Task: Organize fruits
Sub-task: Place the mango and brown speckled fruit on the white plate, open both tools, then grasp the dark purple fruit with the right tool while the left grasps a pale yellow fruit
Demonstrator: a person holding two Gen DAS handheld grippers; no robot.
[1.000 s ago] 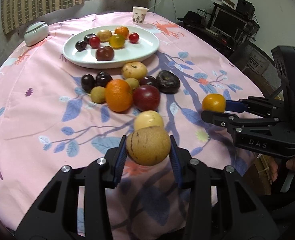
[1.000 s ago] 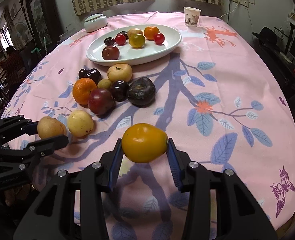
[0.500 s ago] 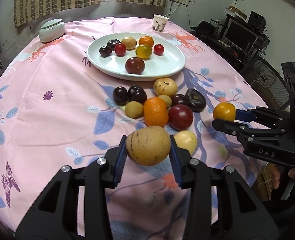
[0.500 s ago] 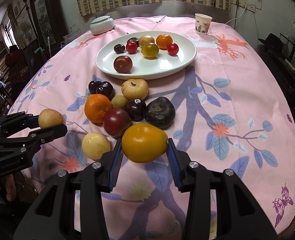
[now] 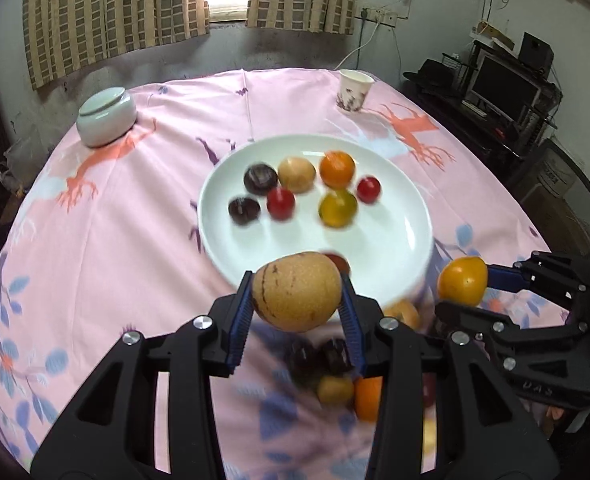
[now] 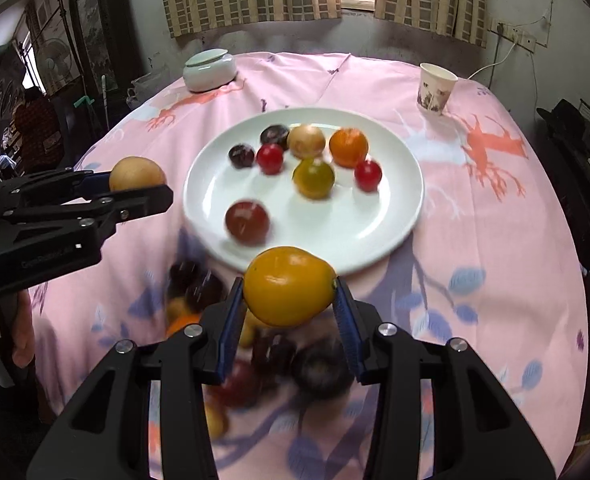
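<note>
My left gripper (image 5: pixel 297 292) is shut on a tan speckled pear (image 5: pixel 297 291), held above the near rim of the white plate (image 5: pixel 395 248). My right gripper (image 6: pixel 289 292) is shut on a yellow-orange fruit (image 6: pixel 289 291), also just short of the plate (image 6: pixel 375 220). The plate holds several small fruits, among them an orange (image 6: pixel 348 147) and a dark red plum (image 6: pixel 247 222). Each gripper shows in the other's view: the right one (image 5: pixel 463 286) and the left one (image 6: pixel 137 178). A blurred cluster of loose fruits (image 6: pixel 279 356) lies on the cloth under the grippers.
A pink flowered cloth (image 5: pixel 115 220) covers the round table. A pale lidded jar (image 5: pixel 106 116) stands at the back left, a paper cup (image 5: pixel 354 91) at the back right. A monitor and shelves (image 5: pixel 507 80) stand beyond the table's right edge.
Both grippers have moved forward and up over the loose fruit cluster toward the plate, each still holding its fruit. The plate now looks much nearer.
</note>
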